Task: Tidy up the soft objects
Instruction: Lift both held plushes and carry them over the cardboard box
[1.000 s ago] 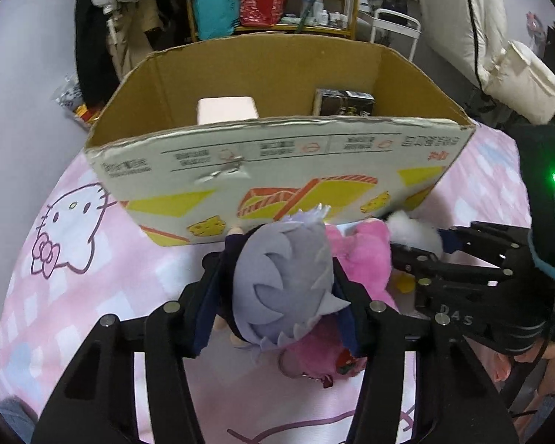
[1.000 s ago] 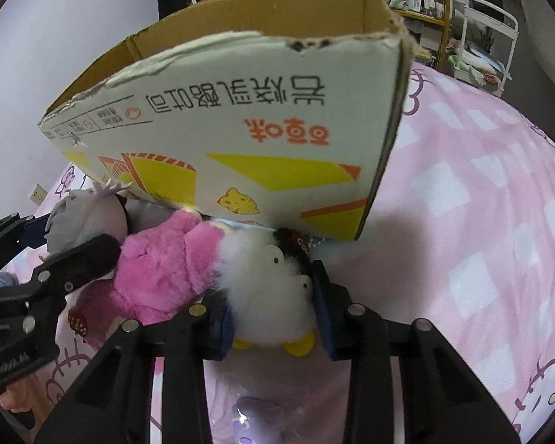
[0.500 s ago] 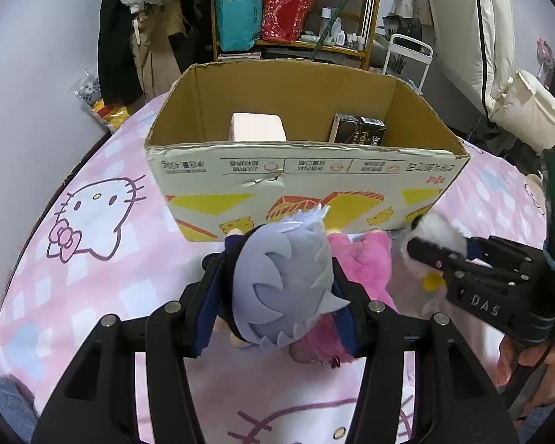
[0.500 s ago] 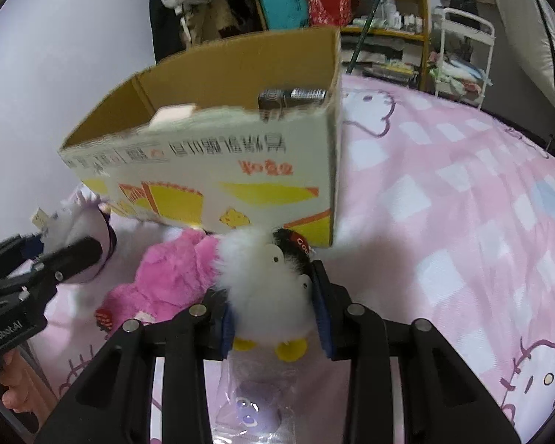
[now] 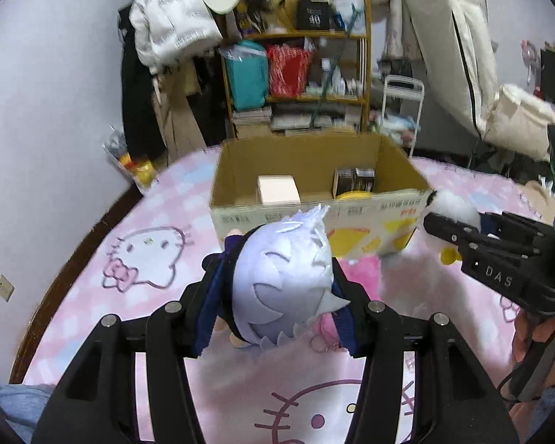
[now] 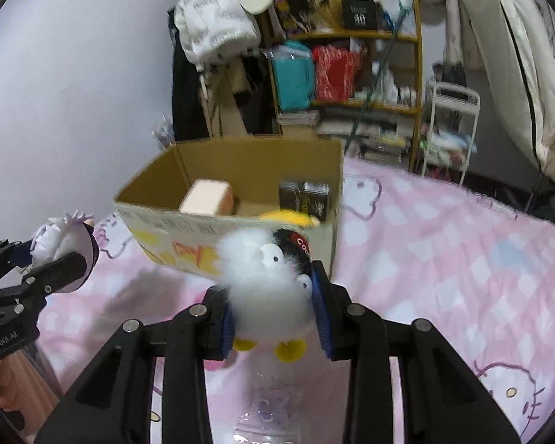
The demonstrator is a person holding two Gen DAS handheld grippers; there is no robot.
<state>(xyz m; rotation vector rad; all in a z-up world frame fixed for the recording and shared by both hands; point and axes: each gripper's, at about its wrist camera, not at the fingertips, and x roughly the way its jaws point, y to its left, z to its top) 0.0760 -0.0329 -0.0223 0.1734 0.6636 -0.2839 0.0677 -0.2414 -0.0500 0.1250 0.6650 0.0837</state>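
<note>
Left wrist view: the left hand-held gripper (image 5: pixel 283 312) is clamped on a pale lavender spiky-haired plush doll (image 5: pixel 285 281), lifted above a pink checked Hello Kitty bedspread (image 5: pixel 92 296) with a pink plush toy (image 5: pixel 359 273) lying under it. Just beyond stands an open cardboard box (image 5: pixel 310 159) printed with yellow shapes and upside-down Chinese characters too blurred to read; inside sit a pale block (image 5: pixel 277 189), a dark packet (image 5: pixel 353 179) and a yellow object (image 5: pixel 353 195). At right, the right hand-held gripper (image 5: pixel 434 222), its side marked "DAS", grips a fluffy white plush bird (image 5: pixel 451 205).

Right wrist view: that gripper's blue pads pinch the white bird with yellow feet, held off the bed before the box's near wall; its black cap bears red lettering beginning "COO". A clear plastic bottle (image 6: pixel 268 407) lies on the bedspread beneath. The left gripper's body shows partial lettering, "…nRobot.AI". A black box reading "40" (image 5: pixel 314 16) tops the cluttered shelf (image 5: pixel 366 66) behind.
</note>
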